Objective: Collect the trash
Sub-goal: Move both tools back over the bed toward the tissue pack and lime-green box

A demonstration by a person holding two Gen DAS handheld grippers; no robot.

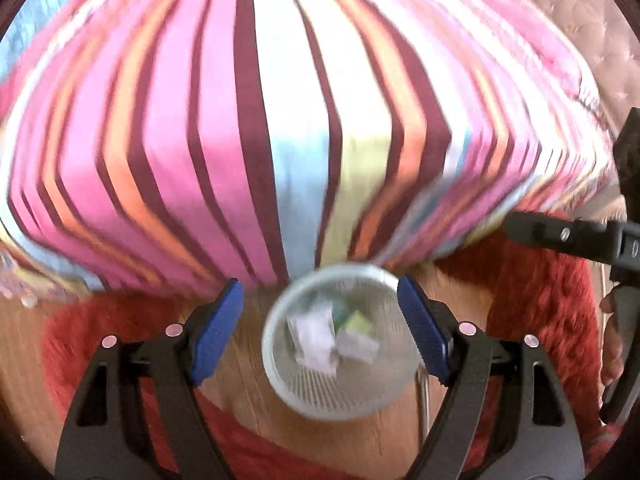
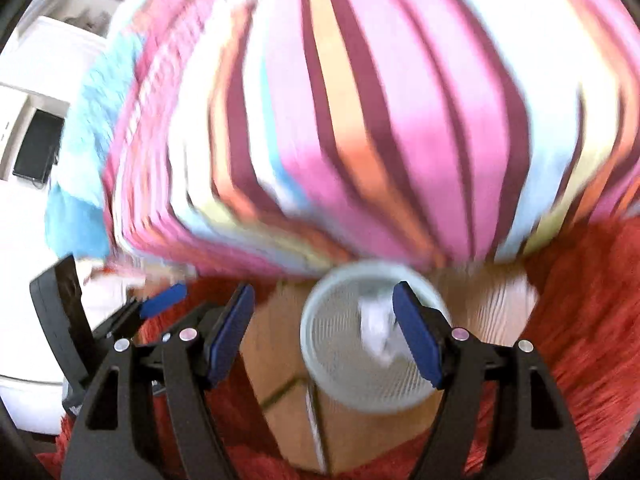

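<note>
Bright daylight, heavy motion blur on striped bedspread (image 1: 280,120) and mesh bin (image 1: 340,344), fisheye-bent edges, dark corners

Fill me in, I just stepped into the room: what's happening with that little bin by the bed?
A person holds two tongs above a small mesh wastebasket standing on the wood floor beside a striped bedspread. Both the left tongs and the right tongs are open and empty. Crumpled paper already lies in the basket. Red rugs flank it. The pictures are motion-blurred.

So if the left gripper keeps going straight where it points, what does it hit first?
Most likely the mesh wastebasket, which sits between the open jaws of the left gripper with crumpled paper inside. The blur leaves depth unclear.
</note>
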